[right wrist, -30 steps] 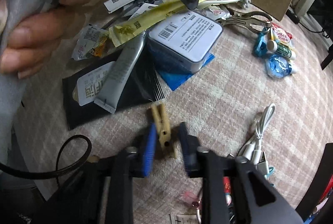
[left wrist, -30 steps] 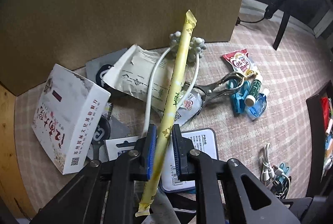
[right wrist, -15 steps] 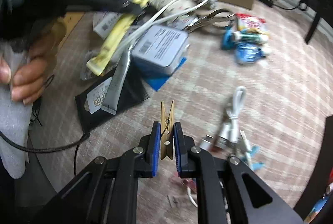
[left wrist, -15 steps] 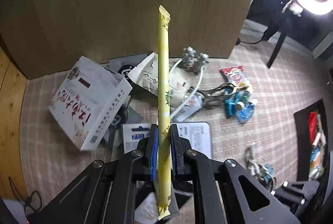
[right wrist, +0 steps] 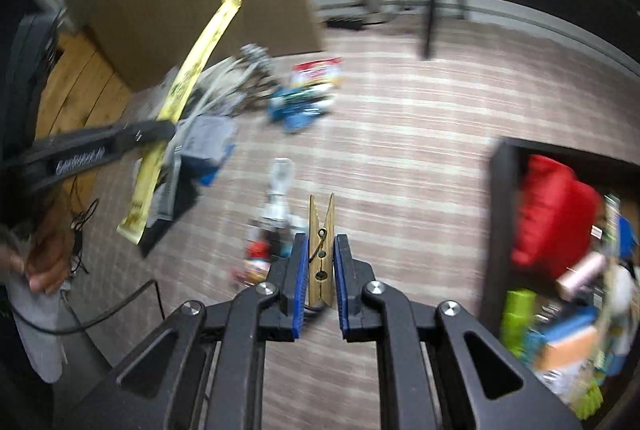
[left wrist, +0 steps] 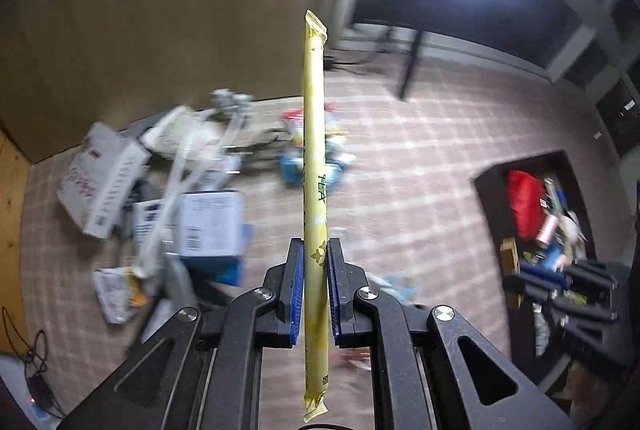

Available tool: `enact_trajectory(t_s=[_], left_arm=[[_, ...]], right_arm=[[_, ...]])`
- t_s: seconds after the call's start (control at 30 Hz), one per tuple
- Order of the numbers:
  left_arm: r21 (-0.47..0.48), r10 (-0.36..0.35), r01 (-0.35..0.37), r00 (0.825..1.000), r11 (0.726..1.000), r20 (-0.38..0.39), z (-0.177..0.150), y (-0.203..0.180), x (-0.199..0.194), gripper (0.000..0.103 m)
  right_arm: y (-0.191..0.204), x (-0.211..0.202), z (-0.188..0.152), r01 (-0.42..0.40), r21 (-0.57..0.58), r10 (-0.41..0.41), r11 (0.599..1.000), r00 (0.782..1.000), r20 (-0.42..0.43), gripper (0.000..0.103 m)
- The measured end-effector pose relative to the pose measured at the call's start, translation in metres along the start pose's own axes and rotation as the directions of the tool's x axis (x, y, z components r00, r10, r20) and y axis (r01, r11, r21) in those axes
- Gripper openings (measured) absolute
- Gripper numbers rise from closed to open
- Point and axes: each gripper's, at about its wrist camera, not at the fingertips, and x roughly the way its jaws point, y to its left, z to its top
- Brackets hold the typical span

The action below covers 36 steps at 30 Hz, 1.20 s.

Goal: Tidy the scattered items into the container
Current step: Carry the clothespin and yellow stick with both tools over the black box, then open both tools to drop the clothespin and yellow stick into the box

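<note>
Left wrist: long yellow tea stick (left wrist: 315, 190), upright, "TEA" printed midway.

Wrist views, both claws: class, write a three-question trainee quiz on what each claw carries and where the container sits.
1. True or false: the left claw is shut on a long yellow tea stick.
2. What does the right claw grip? A) wooden clothespin B) white cable C) blue clip
3. Fill in: in the right wrist view, the black container holding a red pouch lies toward the picture's ____ edge.

Key: 1 true; 2 A, the wooden clothespin; 3 right.
</note>
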Motion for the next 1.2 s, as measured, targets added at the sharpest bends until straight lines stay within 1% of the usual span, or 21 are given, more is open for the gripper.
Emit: enact_trajectory(t_s=[0.2,0.43,0.6,0.7,0.8,0.83,0.87,0.9,0.93,1.0,1.1,1.2], left_arm=[[0.072,-0.087,0.087,0.996,0.994,-0.006,-0.011,-0.09,-0.004,0.01],[0.128,-0.186,0.19,0.982,0.973,-0.046,-0.025,-0.187,0.007,0.01],[0.169,-0.239,0.248,0.968,0.954,-0.076,-0.036,-0.248,0.014,0.01],[0.194,-0.251,0.264,0.964,0.945,-0.09,-0.04,-0.278,0.017,0.01],[0.226,-0.255,0.272,0.962,0.935,-0.101,-0.044,-0.3,0.019,0.01],[0.237,-0.249,0.267,0.963,0.934,-0.103,-0.045,-0.307,0.019,0.012],[0.242,-0.236,0.254,0.966,0.936,-0.104,-0.046,-0.311,0.02,0.017],[0.243,-0.227,0.246,0.968,0.938,-0.104,-0.045,-0.312,0.02,0.031],[0.245,-0.227,0.245,0.969,0.938,-0.098,-0.045,-0.313,0.019,0.036],[0.245,-0.22,0.233,0.972,0.941,-0.078,-0.044,-0.31,0.016,0.034],[0.234,-0.215,0.226,0.974,0.946,-0.071,-0.042,-0.297,0.012,0.034],[0.225,-0.191,0.197,0.98,0.954,-0.045,-0.039,-0.277,0.006,0.034]], right_arm=[[-0.079,-0.048,-0.024,0.078,0.096,-0.082,0.992,0.996,0.035,0.013],[-0.17,-0.092,-0.056,0.162,0.201,-0.174,0.966,0.984,0.043,0.013],[-0.221,-0.113,-0.078,0.21,0.262,-0.227,0.942,0.973,0.036,0.013],[-0.244,-0.122,-0.09,0.225,0.29,-0.244,0.93,0.969,0.031,0.013],[-0.258,-0.126,-0.098,0.233,0.31,-0.254,0.922,0.967,0.028,0.013],[-0.263,-0.128,-0.1,0.236,0.314,-0.257,0.92,0.966,0.027,0.013],[-0.266,-0.129,-0.102,0.24,0.312,-0.261,0.919,0.965,0.026,0.013],[-0.267,-0.13,-0.102,0.244,0.306,-0.265,0.92,0.964,0.028,0.013],[-0.267,-0.13,-0.102,0.25,0.301,-0.27,0.92,0.963,0.027,0.018],[-0.266,-0.132,-0.102,0.259,0.309,-0.282,0.915,0.959,0.029,0.025],[-0.262,-0.134,-0.098,0.251,0.307,-0.277,0.918,0.96,0.044,0.025],[-0.25,-0.135,-0.092,0.232,0.305,-0.262,0.924,0.963,0.061,0.025]])
